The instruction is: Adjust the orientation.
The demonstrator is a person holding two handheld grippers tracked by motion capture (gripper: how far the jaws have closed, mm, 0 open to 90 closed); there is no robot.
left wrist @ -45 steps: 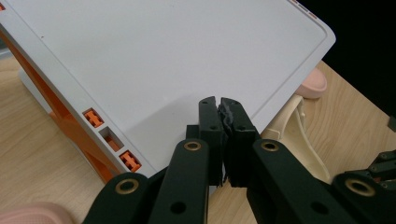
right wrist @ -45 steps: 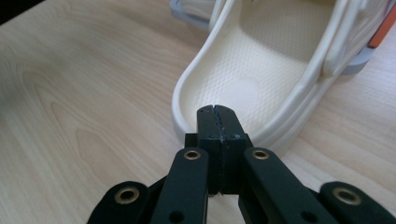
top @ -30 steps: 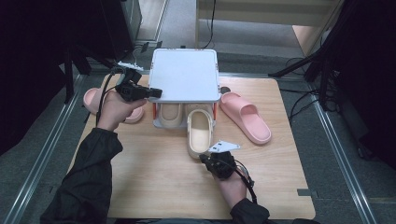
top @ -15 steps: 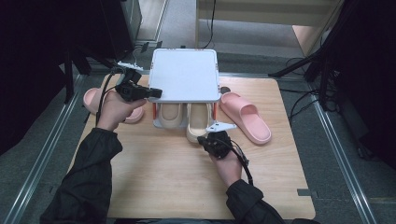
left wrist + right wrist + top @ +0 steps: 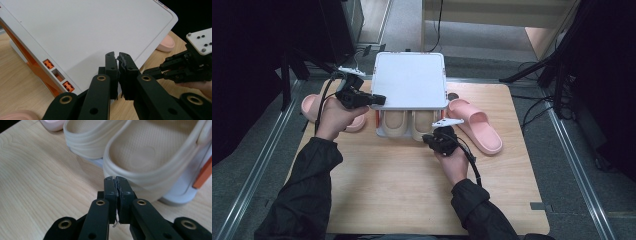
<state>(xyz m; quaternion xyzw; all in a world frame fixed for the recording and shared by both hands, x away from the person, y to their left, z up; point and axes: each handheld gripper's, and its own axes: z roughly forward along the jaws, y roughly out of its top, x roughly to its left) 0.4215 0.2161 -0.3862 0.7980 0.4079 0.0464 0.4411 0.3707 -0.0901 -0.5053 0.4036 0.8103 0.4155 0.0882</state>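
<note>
right gripper (image 5: 115,179) jaws pressed together with nothing between them, tips set against the heel rim of the right beige slipper (image 5: 150,152); in the high view that gripper (image 5: 438,138) sits at the open front of the white shoe rack (image 5: 411,80). left gripper (image 5: 117,56) jaws also clamped together on nothing, tips resting at the edge of the rack's white top panel, apparently steadying it. contents of rack: two beige slippers side by side on the lower level, the left beige slipper (image 5: 393,122) and the right one (image 5: 424,123), heels poking out toward the person. judgement: beige pair looks nearly seated, right one perhaps needs a final nudge. outside the rack on the wooden table (image 5: 412,200): one pink slipper (image 5: 475,125) just right of it, another pink slipper (image 5: 309,105) to its left behind the left hand. pink pair looks unstowed; that is probably what remains.
</note>
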